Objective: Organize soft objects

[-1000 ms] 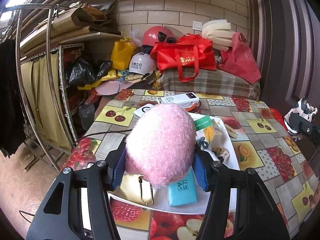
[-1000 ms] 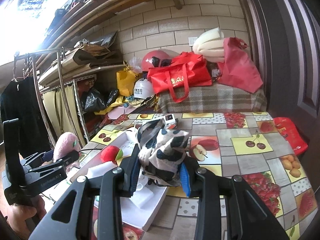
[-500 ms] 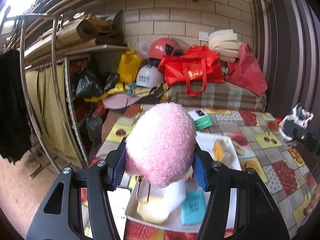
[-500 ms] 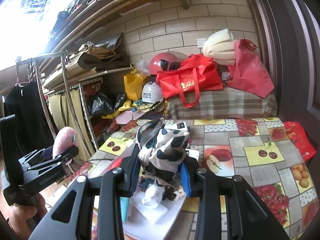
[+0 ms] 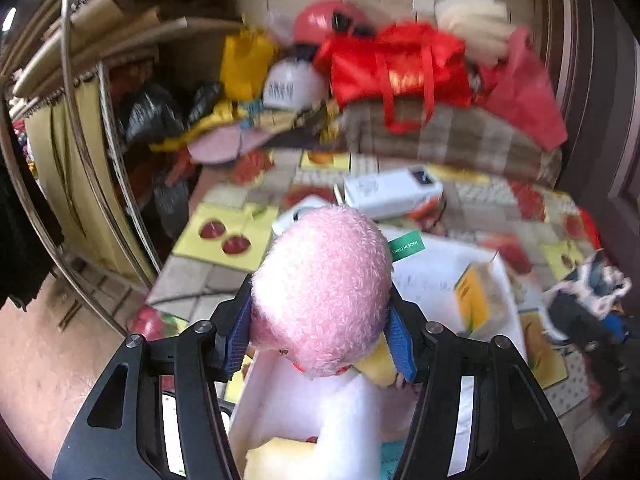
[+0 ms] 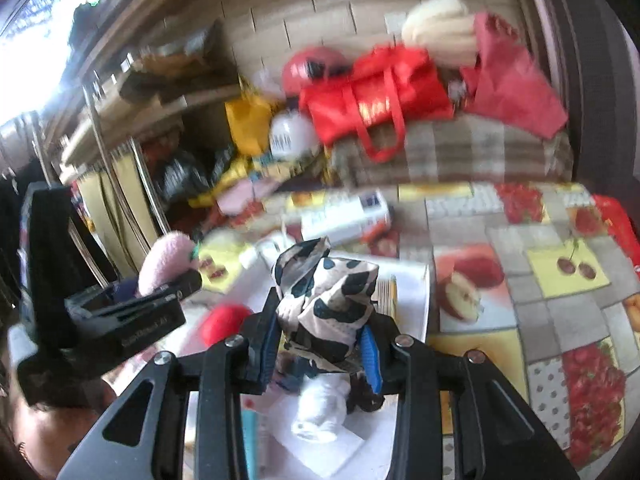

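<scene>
Clearly, green tag [image 5: 406, 245] reads "MADE IN CHINA".

Fuzzy pink plush toy [image 5: 324, 292]; spotted cloth bundle [image 6: 328, 300]; glossy fruit-print tablecloth [image 6: 560, 280]

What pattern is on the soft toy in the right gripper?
White with black cow-like patches on the soft toy; clearest in the right wrist view.

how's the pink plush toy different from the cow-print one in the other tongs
The pink plush toy is plain pink, fluffy and rounded; the cow-print toy is white with dark patches and looks crumpled. The pink one bulges wider between its tongs. Both are soft, clamped and held above the white tray.
</scene>
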The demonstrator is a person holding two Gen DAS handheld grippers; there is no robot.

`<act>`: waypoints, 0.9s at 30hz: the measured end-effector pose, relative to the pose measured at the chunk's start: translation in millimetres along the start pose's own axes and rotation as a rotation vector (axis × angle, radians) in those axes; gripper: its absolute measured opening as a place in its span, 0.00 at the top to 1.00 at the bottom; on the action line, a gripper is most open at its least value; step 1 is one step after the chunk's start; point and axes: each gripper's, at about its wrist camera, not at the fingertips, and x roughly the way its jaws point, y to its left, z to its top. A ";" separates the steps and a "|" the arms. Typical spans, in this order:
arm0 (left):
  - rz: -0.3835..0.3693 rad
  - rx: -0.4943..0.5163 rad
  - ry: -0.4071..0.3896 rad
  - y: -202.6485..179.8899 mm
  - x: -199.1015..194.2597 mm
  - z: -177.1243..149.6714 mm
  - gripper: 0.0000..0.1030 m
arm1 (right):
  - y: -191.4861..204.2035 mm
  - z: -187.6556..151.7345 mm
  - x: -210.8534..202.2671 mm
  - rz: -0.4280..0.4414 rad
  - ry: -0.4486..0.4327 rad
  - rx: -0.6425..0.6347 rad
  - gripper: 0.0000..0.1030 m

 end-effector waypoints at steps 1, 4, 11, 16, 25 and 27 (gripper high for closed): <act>0.006 0.009 0.013 -1.8 7.0 -2.4 0.43 | 0.0 -2.3 7.9 -0.003 0.023 -0.001 0.65; 0.021 0.037 0.044 -8.1 22.8 -8.0 0.43 | -3.2 -10.4 30.6 -0.014 0.080 0.009 0.65; 0.025 0.017 0.074 -7.7 39.8 -14.2 0.38 | 3.1 -19.7 42.9 0.009 0.101 -0.007 0.53; 0.055 -0.033 -0.010 1.5 23.9 -9.9 0.00 | 17.3 -21.9 35.5 0.017 0.041 -0.077 0.00; 0.103 -0.064 -0.127 7.8 -18.8 -12.4 0.00 | 24.3 -23.4 15.1 -0.035 -0.003 -0.109 0.00; 0.090 -0.084 -0.145 10.4 -29.7 -18.5 0.00 | 22.3 -26.3 5.1 -0.045 -0.012 -0.118 0.00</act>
